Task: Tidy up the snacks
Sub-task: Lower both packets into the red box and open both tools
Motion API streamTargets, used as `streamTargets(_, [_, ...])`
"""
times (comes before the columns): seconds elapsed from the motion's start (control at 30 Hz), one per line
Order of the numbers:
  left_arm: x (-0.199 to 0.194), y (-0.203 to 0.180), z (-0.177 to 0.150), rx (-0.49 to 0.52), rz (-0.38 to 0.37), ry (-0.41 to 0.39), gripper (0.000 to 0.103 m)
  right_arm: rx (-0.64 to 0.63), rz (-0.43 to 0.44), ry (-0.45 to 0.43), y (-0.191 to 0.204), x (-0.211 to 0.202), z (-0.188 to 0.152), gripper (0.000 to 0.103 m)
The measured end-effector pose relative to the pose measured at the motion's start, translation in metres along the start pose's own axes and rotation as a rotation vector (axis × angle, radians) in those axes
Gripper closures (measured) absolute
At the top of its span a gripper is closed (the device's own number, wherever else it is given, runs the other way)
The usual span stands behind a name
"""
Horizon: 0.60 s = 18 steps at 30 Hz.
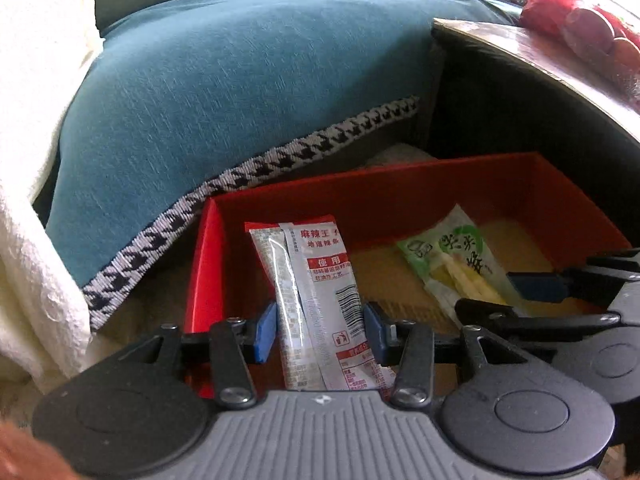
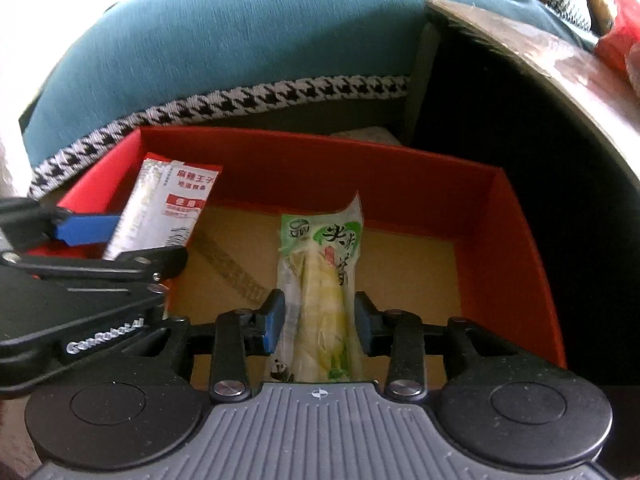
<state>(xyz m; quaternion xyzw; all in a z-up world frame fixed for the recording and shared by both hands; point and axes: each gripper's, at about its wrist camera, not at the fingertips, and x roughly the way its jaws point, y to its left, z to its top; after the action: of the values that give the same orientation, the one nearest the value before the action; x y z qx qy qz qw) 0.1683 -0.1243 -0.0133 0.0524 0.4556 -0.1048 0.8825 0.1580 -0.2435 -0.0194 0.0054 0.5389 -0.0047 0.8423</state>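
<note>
Nearest the left wrist camera, the left claw (image 1: 320, 332) has its two blue pads closed against the sides of a silver and red snack packet (image 1: 316, 300), gripping it around its lower half. That packet stands nearly upright with its printed back toward the camera, its top edge reaching toward the far wall of a red box (image 1: 208, 280), in the box's left part. The right wrist view shows the same packet (image 2: 160, 212) slanting up from the left claw (image 2: 132, 236), with one blue pad against its left side.

In the right wrist view, the right claw (image 2: 316, 320) is narrowed onto a green and white snack packet (image 2: 320, 292) holding pale yellow strips, its pads pressing the packet's two sides at about mid-length. This packet points away from the camera over the middle of the red box (image 2: 520, 240), above the box's tan cardboard floor. From the left wrist camera the green packet (image 1: 452, 264) lies at a slant in the right half of the box, with the right claw (image 1: 504, 296) at its near end.

Behind the box lies a teal cushion (image 1: 240, 100) edged with a black and white houndstooth band (image 1: 280, 164). To the right stands a dark cabinet (image 1: 520, 112) with a red plastic bag (image 1: 568, 4) on top.
</note>
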Motion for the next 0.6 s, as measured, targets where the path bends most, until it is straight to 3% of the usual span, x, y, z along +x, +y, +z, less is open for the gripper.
streamTargets(0.4, [-0.021, 0.011, -0.011, -0.013, -0.035, 0.026, 0.063, 0.009, -0.027, -0.022, 0.008, -0.030, -0.012, 0.049])
streamTargets(0.6, [-0.037, 0.013, -0.011, -0.018, -0.043, 0.013, 0.062, 0.029, -0.041, -0.057, 0.008, -0.045, -0.014, 0.040])
